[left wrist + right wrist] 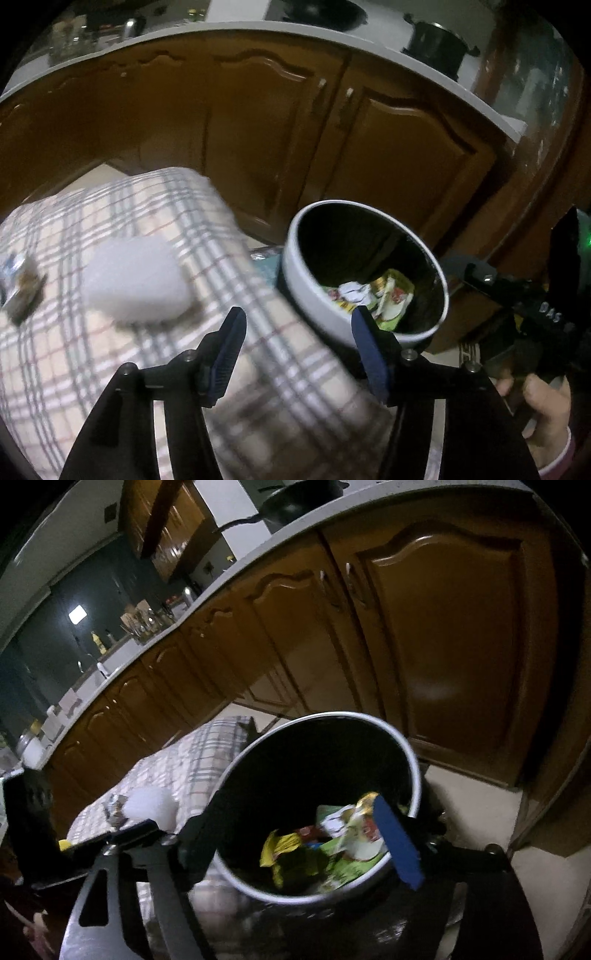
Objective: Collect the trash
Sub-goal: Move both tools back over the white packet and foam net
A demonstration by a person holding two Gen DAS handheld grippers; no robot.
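A white-rimmed, black-lined trash bin (295,269) stands beside a table with a plaid cloth (166,206). Green, yellow and white wrappers (373,295) lie in its bottom. My left gripper (299,336) is open over the cloth's edge next to the bin, with nothing between its blue pads. A white crumpled lump (136,280) and a small dark-and-silver wrapper (20,284) lie on the cloth to its left. My right gripper (303,838) is open above the bin's mouth (415,775), with the wrappers (332,845) below it and none gripped. The white lump (151,805) lies further left.
Brown wooden cabinet doors (277,147) under a pale countertop (258,33) run close behind the bin and table. Dark pots (436,42) sit on the counter. Pale floor tiles (469,797) show to the bin's right. A hand (543,406) holds the right gripper's handle.
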